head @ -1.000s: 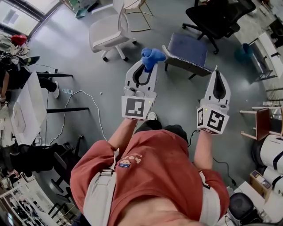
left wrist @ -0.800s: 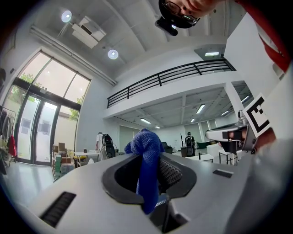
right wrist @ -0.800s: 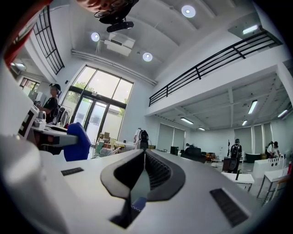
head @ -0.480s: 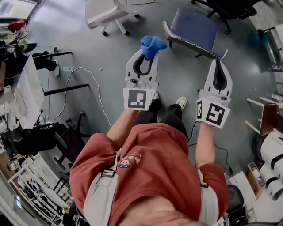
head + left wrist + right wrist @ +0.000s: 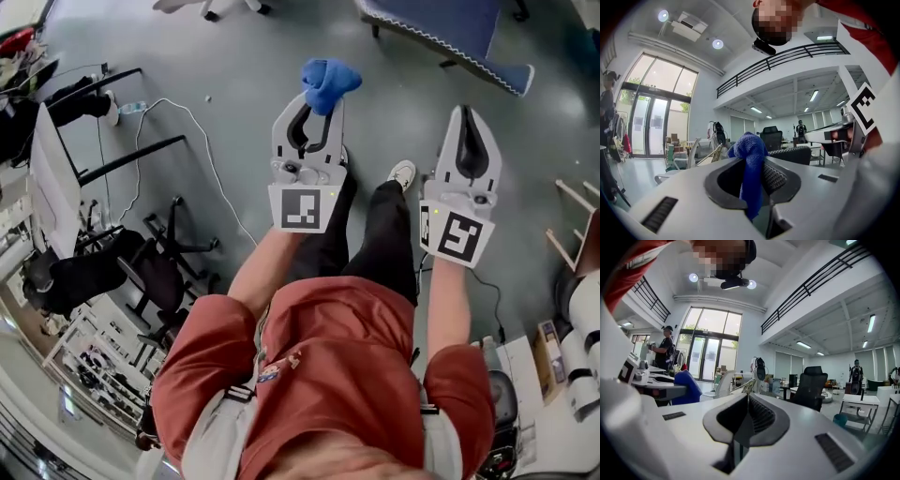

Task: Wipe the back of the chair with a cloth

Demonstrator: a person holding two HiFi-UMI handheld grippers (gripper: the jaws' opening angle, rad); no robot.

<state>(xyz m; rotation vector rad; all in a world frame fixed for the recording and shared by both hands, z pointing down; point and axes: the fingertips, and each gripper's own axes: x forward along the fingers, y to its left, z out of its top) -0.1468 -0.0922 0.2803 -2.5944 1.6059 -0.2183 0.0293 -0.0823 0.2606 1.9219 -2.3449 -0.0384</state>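
Note:
My left gripper point(image 5: 322, 105) is shut on a blue cloth point(image 5: 329, 82), which bunches out past its tips; in the left gripper view the blue cloth point(image 5: 750, 164) hangs pinched between the jaws of the left gripper point(image 5: 757, 161). My right gripper point(image 5: 469, 122) is shut with nothing in it, and the right gripper view shows its jaws closed together at the right gripper point(image 5: 747, 401). A blue-seated chair point(image 5: 459, 33) stands on the floor ahead, beyond both grippers. Both grippers are held in the air, apart from the chair.
A white office chair point(image 5: 211, 6) is at the top edge. A desk with a monitor point(image 5: 52, 178) and dark chairs point(image 5: 94, 272) stand on the left, with a white cable point(image 5: 187, 150) across the grey floor. A wooden chair point(image 5: 581, 234) and white bins point(image 5: 581, 328) are on the right.
The head view has tipped further down: the chairs slid toward the top edge and the person's legs and shoes came into sight. Both grippers keep their hold and spacing.

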